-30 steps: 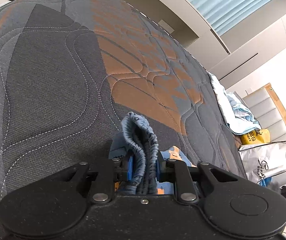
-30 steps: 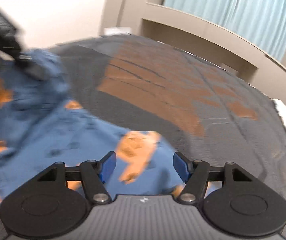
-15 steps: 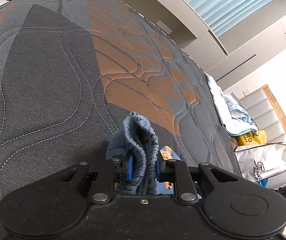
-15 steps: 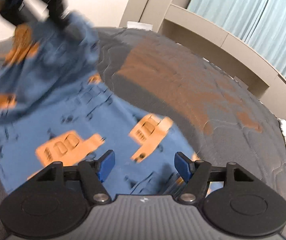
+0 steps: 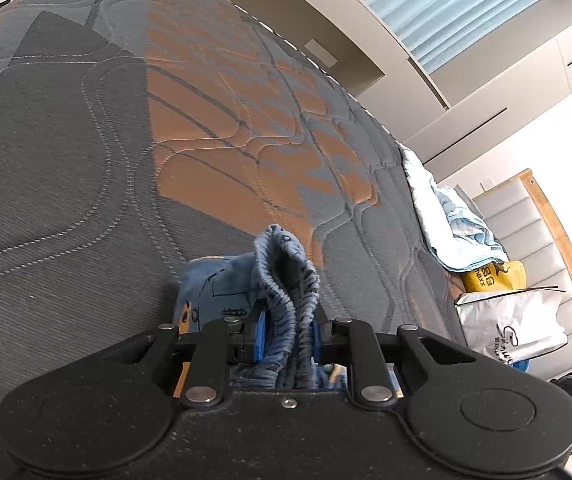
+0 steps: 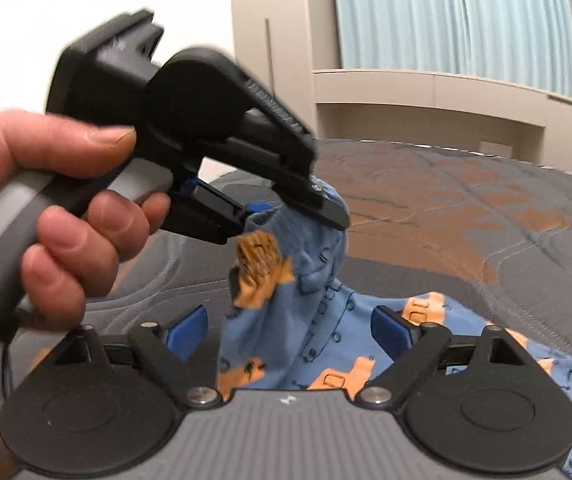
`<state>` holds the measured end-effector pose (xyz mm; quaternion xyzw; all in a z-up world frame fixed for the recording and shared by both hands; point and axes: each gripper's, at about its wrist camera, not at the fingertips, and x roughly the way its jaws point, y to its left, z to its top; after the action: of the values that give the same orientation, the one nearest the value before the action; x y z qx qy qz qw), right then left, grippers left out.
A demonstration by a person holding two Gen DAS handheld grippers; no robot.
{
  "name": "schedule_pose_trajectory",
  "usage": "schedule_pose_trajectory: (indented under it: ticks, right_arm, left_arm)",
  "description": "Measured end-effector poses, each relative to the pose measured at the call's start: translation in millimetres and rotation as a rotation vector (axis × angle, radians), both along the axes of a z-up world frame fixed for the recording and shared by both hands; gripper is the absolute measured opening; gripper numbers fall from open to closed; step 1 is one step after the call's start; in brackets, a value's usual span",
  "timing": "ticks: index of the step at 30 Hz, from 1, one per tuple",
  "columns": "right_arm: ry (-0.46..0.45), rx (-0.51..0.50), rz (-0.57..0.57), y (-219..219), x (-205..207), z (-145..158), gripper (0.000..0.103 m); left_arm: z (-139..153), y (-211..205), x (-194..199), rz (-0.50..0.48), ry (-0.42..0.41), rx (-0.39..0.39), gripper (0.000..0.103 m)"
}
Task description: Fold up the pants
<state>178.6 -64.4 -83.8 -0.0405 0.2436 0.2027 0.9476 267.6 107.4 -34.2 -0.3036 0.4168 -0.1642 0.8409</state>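
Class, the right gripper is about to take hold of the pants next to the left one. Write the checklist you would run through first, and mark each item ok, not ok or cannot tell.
1. Left gripper clamped on the waistband: ok, elastic bunched between its pads.
2. Right gripper open enough: ok, its jaws have just been opening and stand wide.
3. Cloth between the right pads: ok, a hanging fold of the pants lies between them, untouched.
4. Pants lifted off the mattress: not ok, the lower part still rests on it.
5. Legs lined up: cannot tell, mostly hidden.
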Motion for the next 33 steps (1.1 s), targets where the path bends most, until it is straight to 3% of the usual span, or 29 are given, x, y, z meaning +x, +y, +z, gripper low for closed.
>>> schedule_pose_trajectory:
  ticks: [4,6,8,10,20,33]
  right_arm:
    - [-0.021,-0.049,0.003,2,1,-3,0.078]
    - [-0.029,-0.081,-0.013,1,0,-7,0.065]
    - [-0.012,-0.080,-0.038,-5,4,-11,0.049]
    - [0.009,-0.053,-0.062,-12,7,-13,0.023]
    - [0.085,0.207,-0.185,-83,3,-4,0.017]
    - [0.140,0.338,-0.315,-176,-17,-15,0.017]
  left_arm:
    - [11,-18,0,-0.046,-0.002,0.011,0.022]
    - [16,-25,-1,-0.063,-0.004,0.013,0.022]
    - [19,-32,-2,-0.072,0.005,0.015,0.022]
    - [22,-40,-2,-0.086,0.011,0.027,0.022]
    - [34,-111,3,-0.215,0.007,0.097,0.022]
    - [17,-224,7,-0.372,0.043,0.172,0.022]
